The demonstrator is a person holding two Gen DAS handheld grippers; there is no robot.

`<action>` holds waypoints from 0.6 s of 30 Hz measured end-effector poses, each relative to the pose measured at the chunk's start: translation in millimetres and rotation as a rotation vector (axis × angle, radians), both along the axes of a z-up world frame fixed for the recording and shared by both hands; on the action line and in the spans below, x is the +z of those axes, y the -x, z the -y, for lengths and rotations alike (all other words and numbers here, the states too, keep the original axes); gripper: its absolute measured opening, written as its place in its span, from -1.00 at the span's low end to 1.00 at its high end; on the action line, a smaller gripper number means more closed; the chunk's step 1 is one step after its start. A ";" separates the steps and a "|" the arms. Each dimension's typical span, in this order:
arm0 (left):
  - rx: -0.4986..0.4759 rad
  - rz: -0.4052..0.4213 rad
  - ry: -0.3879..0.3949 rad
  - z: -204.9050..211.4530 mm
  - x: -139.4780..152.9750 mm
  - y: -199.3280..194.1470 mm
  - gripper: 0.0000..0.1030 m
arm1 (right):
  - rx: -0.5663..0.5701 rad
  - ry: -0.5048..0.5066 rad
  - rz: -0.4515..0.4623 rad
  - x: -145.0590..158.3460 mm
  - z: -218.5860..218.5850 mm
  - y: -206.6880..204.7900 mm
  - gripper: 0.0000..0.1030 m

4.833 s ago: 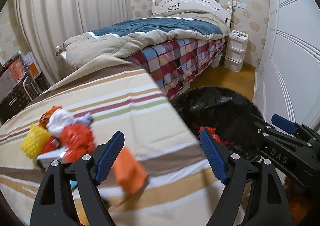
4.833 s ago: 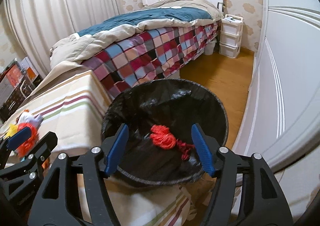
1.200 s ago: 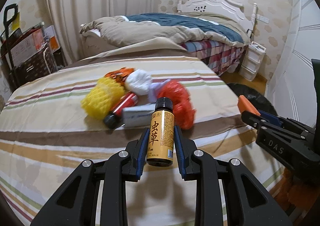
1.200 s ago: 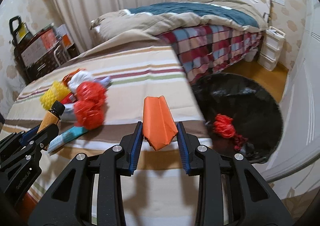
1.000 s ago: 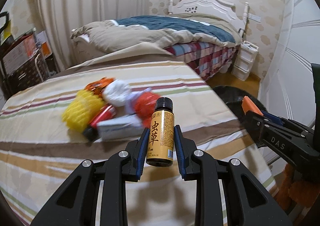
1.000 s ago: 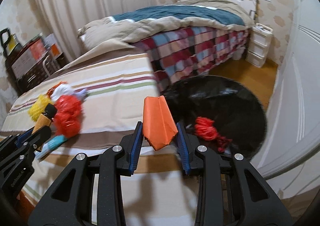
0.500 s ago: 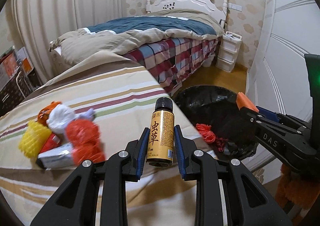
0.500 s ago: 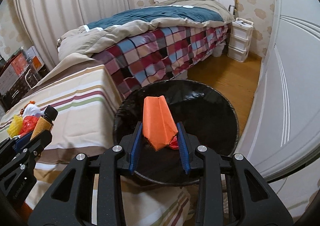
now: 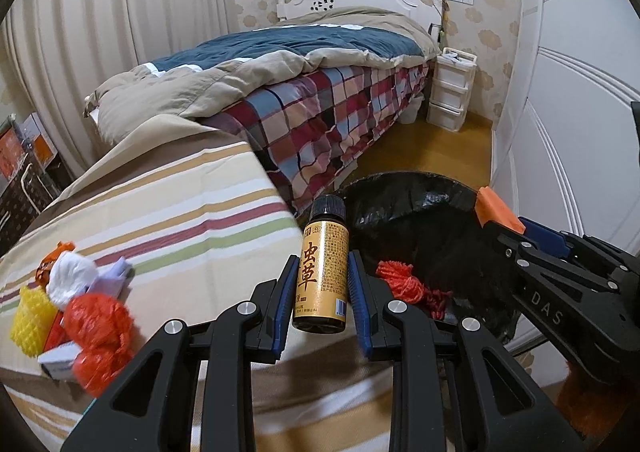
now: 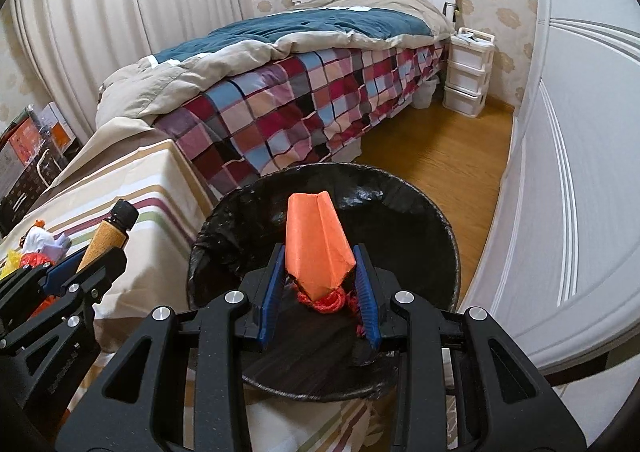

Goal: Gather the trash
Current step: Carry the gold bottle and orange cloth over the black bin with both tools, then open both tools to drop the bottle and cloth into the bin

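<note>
My left gripper [image 9: 320, 284] is shut on a small gold bottle [image 9: 322, 272] with a black cap, held upright above the striped table's right edge. My right gripper [image 10: 320, 280] is shut on a folded orange paper [image 10: 318, 242] and holds it over the black-lined trash bin [image 10: 420, 207]. Red string [image 10: 326, 302] lies in the bin, partly hidden behind the paper. In the left wrist view the bin [image 9: 416, 195] is to the right with the red string [image 9: 404, 284] inside. More trash, red netting [image 9: 98, 322], yellow foam net [image 9: 30, 314] and white wad [image 9: 70, 278], lies on the table at left.
The striped tablecloth [image 9: 180, 211] covers the table. A bed with a plaid cover [image 10: 300, 99] stands behind. A white drawer unit [image 10: 466, 71] stands by the headboard. A white wardrobe door [image 10: 580, 131] is close on the right. Boxes [image 10: 24, 147] stand at far left.
Both grippers have swung right from the table towards the bin. The orange paper is now over the bin's middle, and the bottle is nearer the bin's rim.
</note>
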State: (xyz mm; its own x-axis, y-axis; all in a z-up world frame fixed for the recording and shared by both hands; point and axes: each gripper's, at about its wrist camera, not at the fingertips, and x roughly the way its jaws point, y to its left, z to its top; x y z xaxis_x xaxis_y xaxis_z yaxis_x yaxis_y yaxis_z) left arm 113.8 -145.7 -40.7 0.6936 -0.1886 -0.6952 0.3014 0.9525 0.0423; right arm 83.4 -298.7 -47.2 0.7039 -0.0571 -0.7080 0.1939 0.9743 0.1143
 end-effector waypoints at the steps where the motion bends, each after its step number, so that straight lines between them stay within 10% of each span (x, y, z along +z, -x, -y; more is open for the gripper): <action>1: -0.002 -0.001 -0.002 2.2 -0.6 -1.6 -0.47 | -0.002 0.001 -0.001 -0.7 1.8 -1.5 -0.36; 18: -0.018 -0.035 -0.019 26.6 -9.9 -24.1 -0.43 | -0.040 -0.002 -0.018 -14.2 23.6 -23.0 -0.33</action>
State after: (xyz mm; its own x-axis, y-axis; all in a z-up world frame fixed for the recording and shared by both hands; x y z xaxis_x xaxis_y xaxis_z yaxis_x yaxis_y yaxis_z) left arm 137.9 -172.3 -50.6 0.6654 -0.1874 -0.7225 0.3203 0.9460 0.0496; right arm 106.4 -322.3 -61.5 0.6883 -0.0835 -0.7206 0.2351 0.9654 0.1126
